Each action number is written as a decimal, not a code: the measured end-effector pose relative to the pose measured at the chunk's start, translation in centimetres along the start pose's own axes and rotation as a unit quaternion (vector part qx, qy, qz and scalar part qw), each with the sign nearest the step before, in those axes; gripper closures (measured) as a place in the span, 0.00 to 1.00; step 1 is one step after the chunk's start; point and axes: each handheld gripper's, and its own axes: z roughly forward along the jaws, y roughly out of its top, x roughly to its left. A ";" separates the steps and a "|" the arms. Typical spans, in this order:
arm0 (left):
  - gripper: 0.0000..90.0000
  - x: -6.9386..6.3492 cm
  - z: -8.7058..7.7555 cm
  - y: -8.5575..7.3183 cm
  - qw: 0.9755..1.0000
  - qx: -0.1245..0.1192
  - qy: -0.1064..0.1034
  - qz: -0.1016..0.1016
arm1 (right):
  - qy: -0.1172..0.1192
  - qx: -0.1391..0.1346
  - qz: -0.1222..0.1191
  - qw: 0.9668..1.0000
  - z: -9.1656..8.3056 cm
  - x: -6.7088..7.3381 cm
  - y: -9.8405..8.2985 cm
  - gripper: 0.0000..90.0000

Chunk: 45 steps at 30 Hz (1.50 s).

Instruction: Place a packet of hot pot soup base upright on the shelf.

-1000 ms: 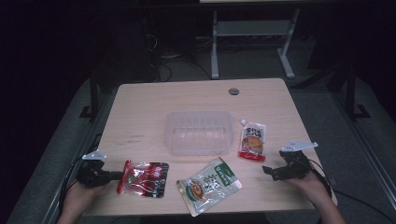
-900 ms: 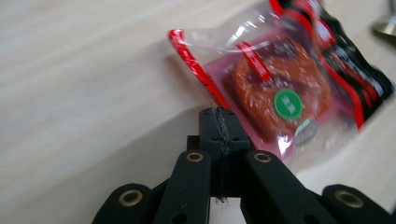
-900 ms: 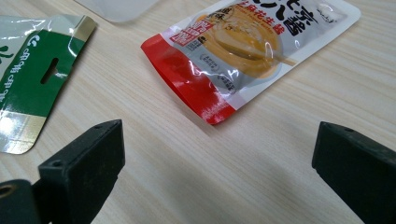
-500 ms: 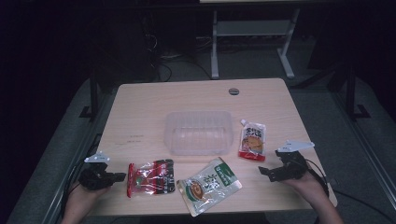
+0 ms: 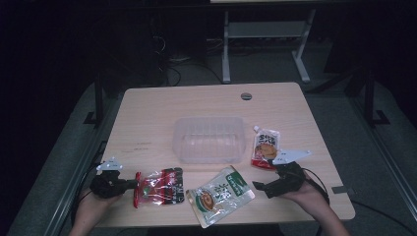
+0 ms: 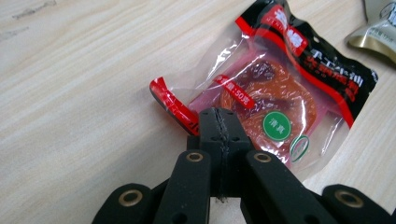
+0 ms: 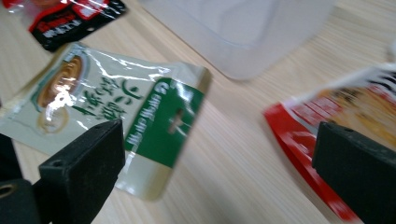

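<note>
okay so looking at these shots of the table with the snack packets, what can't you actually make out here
- Red packet: in the left gripper view, the shut left hand-held gripper covers its near edge, so how much film is pinched is hidden.
- Green packet: in the right gripper view, blur makes its print unreadable.
- Spouted pouch: in the high view, the label is too small to read.
- Clear container: in the high view, its contents cannot be told.

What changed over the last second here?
The right hand-held gripper, jaws open, moved leftward toward the green pouch. The left hand-held gripper, shut on the red packet's corner, hardly moved, and the packet sits about where it was. Tub and spout pouch unchanged.
</note>
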 end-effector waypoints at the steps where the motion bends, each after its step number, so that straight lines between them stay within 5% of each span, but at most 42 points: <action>1: 1.00 0.0 0.0 0.0 1.000 0.003 0.000 0.000 | 0.006 0.001 -0.005 1.000 0.3 0.2 0.2 0.03; 10: 1.00 0.4 0.5 -0.4 1.000 0.017 -0.002 0.005 | 0.081 0.004 -0.028 0.996 2.9 3.0 3.0 0.03; 19: 1.00 0.3 1.0 -0.2 1.000 0.018 -0.014 0.007 | 0.123 0.011 -0.050 0.991 6.0 5.4 5.7 0.03; 37: 1.00 -0.5 1.8 -0.4 0.999 0.009 -0.030 -0.010 | 0.195 0.039 -0.044 0.979 11.8 8.9 8.1 0.09; 45: 1.00 -0.5 1.6 -0.6 0.999 0.014 -0.035 -0.013 | 0.221 0.038 -0.015 0.974 13.8 9.4 8.8 0.19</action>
